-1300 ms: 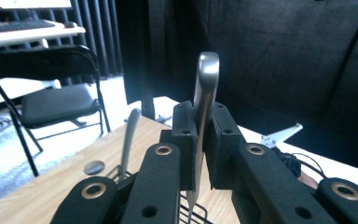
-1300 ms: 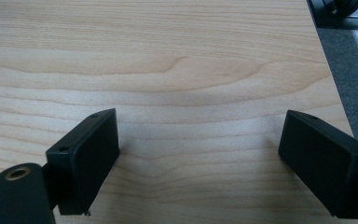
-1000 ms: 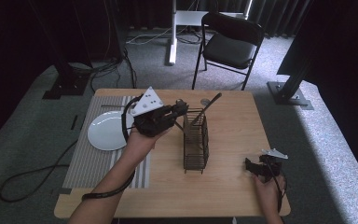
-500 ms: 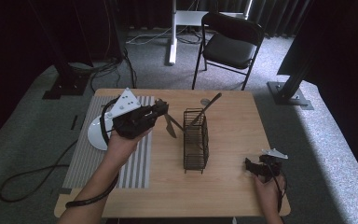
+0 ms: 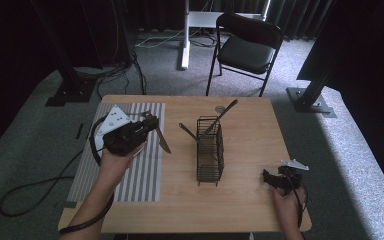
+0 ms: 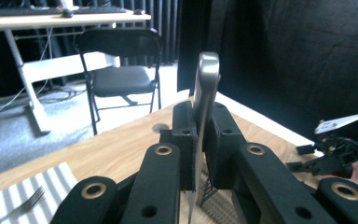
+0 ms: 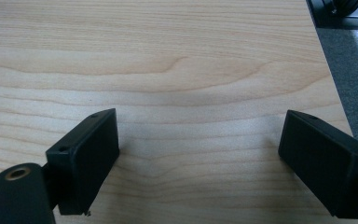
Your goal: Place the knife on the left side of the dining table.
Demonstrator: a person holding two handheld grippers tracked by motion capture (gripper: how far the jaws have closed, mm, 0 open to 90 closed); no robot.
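Holding: the left gripper (image 5: 147,122) was clamped on a knife (image 5: 162,142), above the striped placemat (image 5: 130,175); its fingers (image 6: 186,140) pressed both sides of the metal, the handle end rising between them in the left gripper view
Knife: tilted blade-down toward the table (image 5: 250,135), over the placemat's right edge; not touching the wire basket (image 5: 210,150)
Basket: standing upright mid-table; two utensils leaned out of it, one toward the far edge, one toward the left
Plate: a white plate (image 5: 99,140) lay on the placemat, mostly hidden under the left gripper
Fork: a fork (image 6: 25,203) lay on the stripes, seen in the left gripper view
Right gripper: the right gripper (image 5: 275,179) rested near the table's near right corner; fingers (image 7: 86,154) spread wide apart over bare wood, gripping nothing
Beyond: a black folding chair (image 5: 247,47) stood on the floor past the far edge
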